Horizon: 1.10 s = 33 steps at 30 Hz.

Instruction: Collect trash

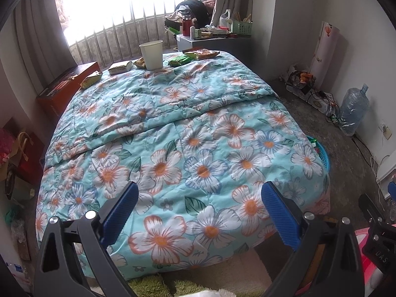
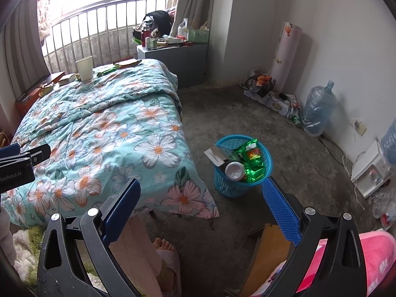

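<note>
1. Blue ribbed pads line both tools: the left gripper (image 1: 199,206) and the right gripper (image 2: 201,204) each stand spread wide, with nothing between the fingers.
2. White lettering reading "GenRobot.AI" shows on the left tool's body at the left edge of the right wrist view; "DAS" is legible on a black part at the lower right of the left wrist view.
3. Just beside the bed's near corner, a blue mesh wastebasket (image 2: 230,188) stands on the bare concrete floor (image 2: 247,104), holding a drink can (image 2: 234,169), a green foil wrapper (image 2: 252,158) and a piece of cardboard (image 2: 215,156).
4. Covering the bed, a floral turquoise quilt (image 1: 178,133) lies rumpled.
5. At its far end sit a paper cup (image 1: 151,55), a small box (image 1: 120,67) and several snack wrappers (image 1: 201,54).
6. Beyond, a cluttered grey nightstand (image 2: 183,59) stands before the railed window.
</note>
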Available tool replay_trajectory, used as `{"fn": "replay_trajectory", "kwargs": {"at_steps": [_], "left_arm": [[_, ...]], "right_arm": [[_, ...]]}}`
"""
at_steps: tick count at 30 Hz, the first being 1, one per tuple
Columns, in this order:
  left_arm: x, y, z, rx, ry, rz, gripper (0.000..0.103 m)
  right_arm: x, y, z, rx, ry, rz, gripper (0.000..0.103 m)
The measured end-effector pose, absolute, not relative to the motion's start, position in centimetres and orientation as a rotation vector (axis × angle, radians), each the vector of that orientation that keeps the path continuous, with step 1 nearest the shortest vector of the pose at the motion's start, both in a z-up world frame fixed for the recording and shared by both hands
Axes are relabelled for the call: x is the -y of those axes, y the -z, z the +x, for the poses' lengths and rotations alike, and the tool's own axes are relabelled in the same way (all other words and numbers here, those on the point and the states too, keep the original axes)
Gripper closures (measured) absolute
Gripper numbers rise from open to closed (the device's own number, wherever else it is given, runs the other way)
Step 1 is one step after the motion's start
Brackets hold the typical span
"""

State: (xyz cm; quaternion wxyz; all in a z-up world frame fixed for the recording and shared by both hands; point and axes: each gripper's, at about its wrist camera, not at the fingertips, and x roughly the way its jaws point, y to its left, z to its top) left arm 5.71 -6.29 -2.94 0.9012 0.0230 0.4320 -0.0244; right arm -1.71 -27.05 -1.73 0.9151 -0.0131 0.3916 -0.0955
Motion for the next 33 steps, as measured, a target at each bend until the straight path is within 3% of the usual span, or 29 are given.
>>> {"fn": "replay_trajectory", "kwargs": {"at_steps": [33], "left_arm": [[5.1,1.8,4.6,-0.871,0.013,0.047,0.006]], "right_arm": [[28.0,0.9,-2.4,-0.762,0.185,-0.009,0.008]]}}
